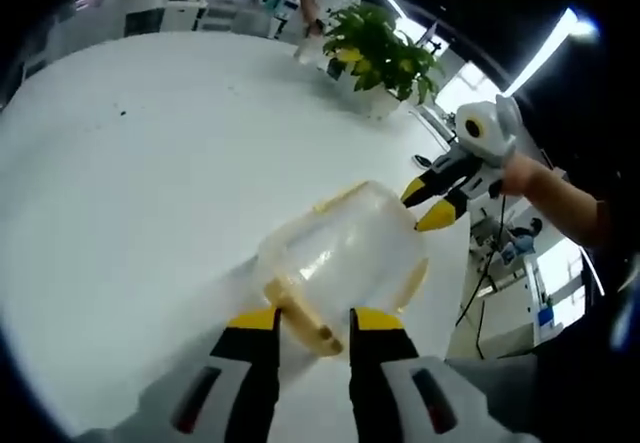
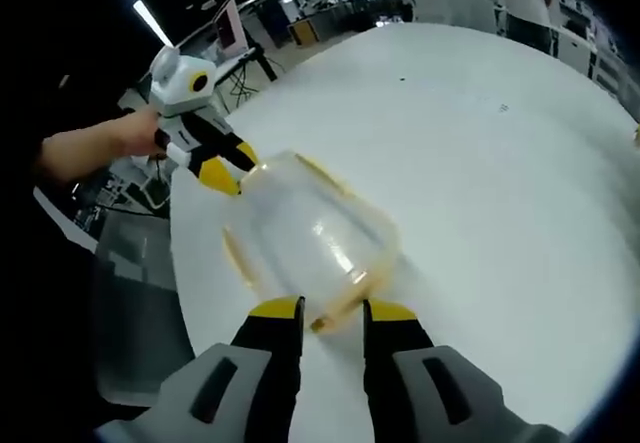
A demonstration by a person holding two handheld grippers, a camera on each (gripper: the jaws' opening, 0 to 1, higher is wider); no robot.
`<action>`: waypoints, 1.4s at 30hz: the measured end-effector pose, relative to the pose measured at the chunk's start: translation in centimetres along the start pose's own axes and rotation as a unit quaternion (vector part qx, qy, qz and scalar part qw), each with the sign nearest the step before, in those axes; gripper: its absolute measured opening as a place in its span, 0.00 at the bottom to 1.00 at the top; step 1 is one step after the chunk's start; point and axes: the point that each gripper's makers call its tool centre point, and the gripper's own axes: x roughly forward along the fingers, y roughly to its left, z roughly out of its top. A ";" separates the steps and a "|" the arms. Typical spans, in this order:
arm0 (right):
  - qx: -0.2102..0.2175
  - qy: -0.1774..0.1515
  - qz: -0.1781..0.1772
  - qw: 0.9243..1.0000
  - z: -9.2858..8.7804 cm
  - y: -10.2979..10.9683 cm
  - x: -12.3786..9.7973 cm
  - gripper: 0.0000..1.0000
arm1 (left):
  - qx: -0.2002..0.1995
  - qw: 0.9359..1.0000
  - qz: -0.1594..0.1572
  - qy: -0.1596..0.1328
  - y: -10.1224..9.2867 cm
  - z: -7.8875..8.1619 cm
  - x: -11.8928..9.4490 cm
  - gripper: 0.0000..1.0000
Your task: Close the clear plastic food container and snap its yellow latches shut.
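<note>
Both pairs of jaws stand apart, each with a gap between its yellow tips. Ahead of the left gripper [image 1: 312,321], the white table [image 1: 130,183] spreads out wide and round, and it fills the space beyond the right gripper [image 2: 331,311] as well.

On it, just beyond the tips, lies the clear plastic food container [image 1: 345,248], on its side near the table's edge. In the left gripper view its near end sits directly ahead of the jaws, and a yellow latch [image 1: 302,319] reaches into the gap between the 2 tips; I cannot tell whether either tip touches it. A second yellow latch [image 1: 338,197] runs along the container's far side, beyond the jaws.

In the right gripper view the container [image 2: 312,235] lies just ahead of the jaws, with a yellow latch [image 2: 338,305] sitting in the gap between them, apart from both tips as far as I can tell. The left gripper [image 2: 222,165] comes in up and left of the jaws, its tips open right at the container's far end, held by a person's hand [image 2: 132,131].

In the left gripper view the right gripper [image 1: 434,201] shows up and right of the jaws, its tips at the container's far end.

A potted green plant [image 1: 380,55] stands far beyond the left jaws, at the table's far edge.
</note>
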 end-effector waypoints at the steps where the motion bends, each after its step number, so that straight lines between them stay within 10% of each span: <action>1: 0.004 -0.003 0.003 1.000 0.0 0.0 0.0 0.20 | 0.003 1.000 0.001 0.001 0.0 0.0 0.0 0.20; 4: 0.013 -0.021 0.045 0.999 0.0 1.3 0.3 0.19 | -0.011 1.000 0.006 -0.004 -0.1 0.0 0.2 0.19; 27: 0.058 -0.036 -0.004 0.998 0.0 0.4 -0.5 0.21 | 0.005 1.000 0.023 -0.017 -0.7 -0.1 0.4 0.20; 42: -0.051 -0.005 -0.075 0.996 0.4 0.1 -0.4 0.21 | 0.064 0.996 0.065 -0.023 -0.7 0.6 0.3 0.24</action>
